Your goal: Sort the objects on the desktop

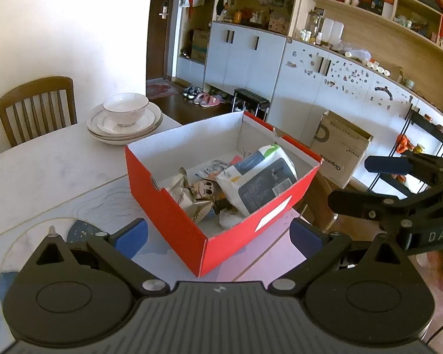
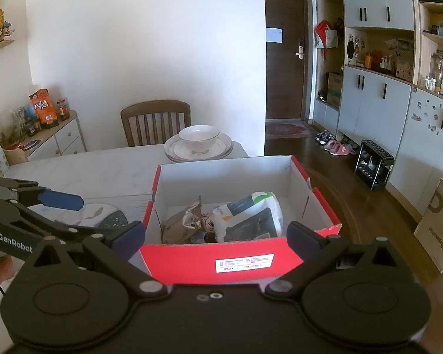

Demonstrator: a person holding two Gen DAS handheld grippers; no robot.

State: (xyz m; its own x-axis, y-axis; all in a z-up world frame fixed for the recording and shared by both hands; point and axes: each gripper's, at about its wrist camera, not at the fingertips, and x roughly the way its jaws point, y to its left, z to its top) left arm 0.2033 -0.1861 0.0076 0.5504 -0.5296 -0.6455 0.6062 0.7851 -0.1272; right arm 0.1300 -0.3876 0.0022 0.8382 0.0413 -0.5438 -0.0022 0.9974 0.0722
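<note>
Red box [image 2: 180, 261]: open-topped cardboard, white inside, near right part of the surface [image 1: 44, 171]; white label on its near wall in the right wrist view.
Left gripper [image 1: 218, 234]: released, blue pads spread wide; near corner of the box sits between them, untouched by either pad. Nothing held.
Right gripper [image 2: 215, 233]: released, pads wide apart on either side of the box's near wall, not pressing on it. Nothing held.
Gripper positions: right gripper shows at the right edge of the left wrist view; left gripper at the left edge of the right wrist view, a bit of hand below it.
Box contents: white packet [image 1: 260, 177] with a dark printed panel, leaning on the right wall; crumpled brown-and-silver wrapper [image 1: 189, 194] to its left, with a cartoon face print; small flat packets behind, detail unclear.
Placemat [image 2: 103, 214]: round, pale with dark patches, left of the box.
Plates and bowl [image 2: 198, 143]: white bowl upright on stacked plates, far edge of the surface, behind the box.
Chair [image 2: 156, 121]: wooden, slatted back, beyond the far edge.
Far right: cabinets and open shelves along the wall.
</note>
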